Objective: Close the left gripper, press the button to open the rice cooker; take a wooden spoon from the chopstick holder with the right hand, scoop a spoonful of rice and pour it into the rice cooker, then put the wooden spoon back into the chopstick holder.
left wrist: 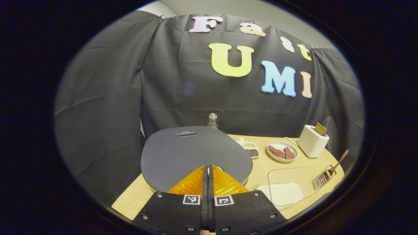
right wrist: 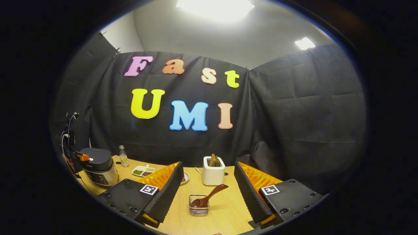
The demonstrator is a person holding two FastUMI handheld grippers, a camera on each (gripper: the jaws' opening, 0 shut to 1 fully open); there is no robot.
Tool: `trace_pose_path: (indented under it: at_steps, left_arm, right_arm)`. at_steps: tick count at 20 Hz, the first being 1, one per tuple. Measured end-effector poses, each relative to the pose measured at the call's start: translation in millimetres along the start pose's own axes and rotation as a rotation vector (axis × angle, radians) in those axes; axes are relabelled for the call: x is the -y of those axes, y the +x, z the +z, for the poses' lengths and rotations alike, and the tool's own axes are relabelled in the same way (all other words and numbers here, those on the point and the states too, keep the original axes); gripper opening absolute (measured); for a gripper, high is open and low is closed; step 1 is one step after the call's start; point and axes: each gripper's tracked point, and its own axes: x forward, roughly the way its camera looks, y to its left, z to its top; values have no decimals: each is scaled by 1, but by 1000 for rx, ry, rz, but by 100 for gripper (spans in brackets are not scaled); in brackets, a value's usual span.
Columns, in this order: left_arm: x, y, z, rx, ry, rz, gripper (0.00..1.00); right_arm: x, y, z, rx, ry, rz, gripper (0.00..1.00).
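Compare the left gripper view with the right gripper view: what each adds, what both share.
Left gripper view adds: the left tongs, shut, at the rice cooker lid, and a clear tray holding white rice. Right gripper view adds: the right tongs, open, the ceiling lights and the cooker's front. Both share: the cooker, bottle, toaster and wooden spoon in the chopstick holder.

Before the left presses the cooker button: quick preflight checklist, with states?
1. Left gripper shut: ok, jaws together.
2. Over the rice cooker, lid down: ok.
3. Tips on the button: cannot tell, hidden behind the jaws.
4. Right gripper open for the spoon: ok.
5. Wooden spoon in its holder, between the right jaws ahead: ok.
6. Rice tray reachable beside cooker: ok.
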Motion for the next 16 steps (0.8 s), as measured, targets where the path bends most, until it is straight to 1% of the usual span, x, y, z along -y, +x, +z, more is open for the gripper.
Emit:
trace_pose_path:
  at_steps: [2,6,8,10,13,16]
  left_arm:
    - [-2,-5,24,54,16,5,2]
    - [-3,-16,71,174,53,41,1]
    - [-9,-29,99,246,55,65,1]
    - [-14,-49,126,327,51,87,0]
    - [-8,-74,147,377,27,64,0]
    - [-12,-103,166,431,28,67,57]
  right_arm:
    - [1,3,0,-3,22,8,98]
    - [6,11,-4,-14,51,18,97]
    - [7,15,-5,-16,57,25,98]
    - [8,20,-6,-19,56,31,97]
    - [7,30,-12,-29,58,47,98]
    - [4,43,-22,-54,69,65,97]
